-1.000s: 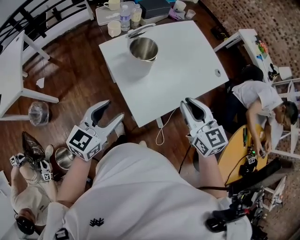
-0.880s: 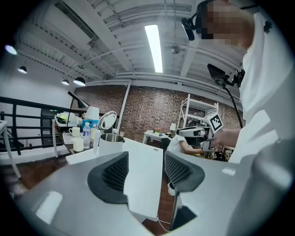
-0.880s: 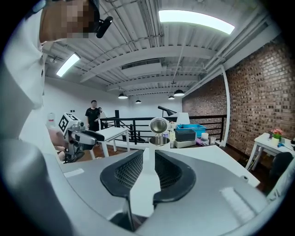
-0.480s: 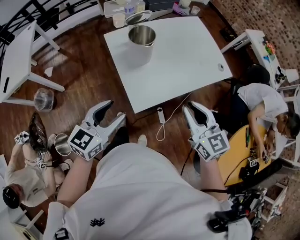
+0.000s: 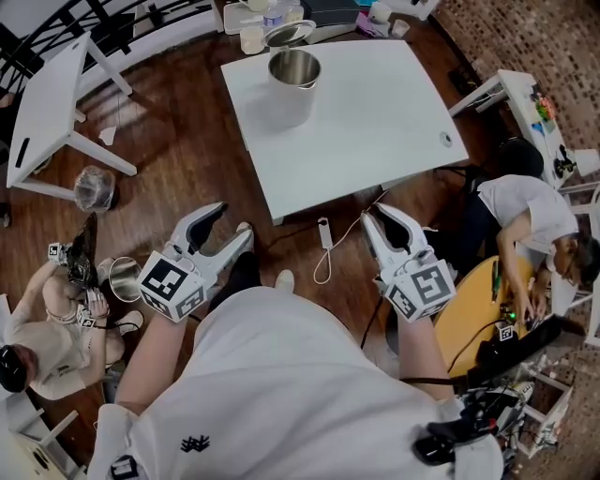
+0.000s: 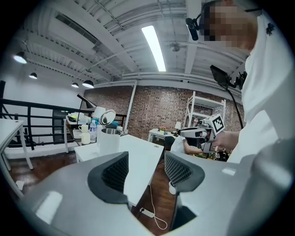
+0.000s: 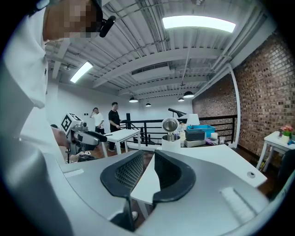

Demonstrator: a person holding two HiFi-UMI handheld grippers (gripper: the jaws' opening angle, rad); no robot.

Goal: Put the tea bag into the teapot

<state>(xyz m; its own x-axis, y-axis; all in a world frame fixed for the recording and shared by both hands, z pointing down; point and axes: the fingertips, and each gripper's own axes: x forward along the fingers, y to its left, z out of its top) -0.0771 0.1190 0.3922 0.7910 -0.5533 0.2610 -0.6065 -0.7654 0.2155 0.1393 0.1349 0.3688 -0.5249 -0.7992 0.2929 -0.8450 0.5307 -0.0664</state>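
The steel teapot (image 5: 293,70) stands with its lid up at the far side of the white table (image 5: 366,122). It also shows small in the left gripper view (image 6: 109,137) and the right gripper view (image 7: 171,138). Both grippers are held over the wooden floor, short of the table's near edge. My left gripper (image 5: 230,222) is open wide and empty (image 6: 146,170). My right gripper (image 5: 386,214) has only a narrow gap between its jaws, which are closing slightly on nothing (image 7: 148,173). No tea bag shows in any view.
A tray of cups and a bottle (image 5: 267,14) lies behind the teapot. A power strip with its cable (image 5: 324,234) lies on the floor by the table. One person sits at the right (image 5: 525,211), another crouches at the lower left (image 5: 47,323) near a steel pot (image 5: 122,278).
The table and teapot have drifted up and to the right in the head view. Both grippers keep their places in the view, and their jaws look the same.
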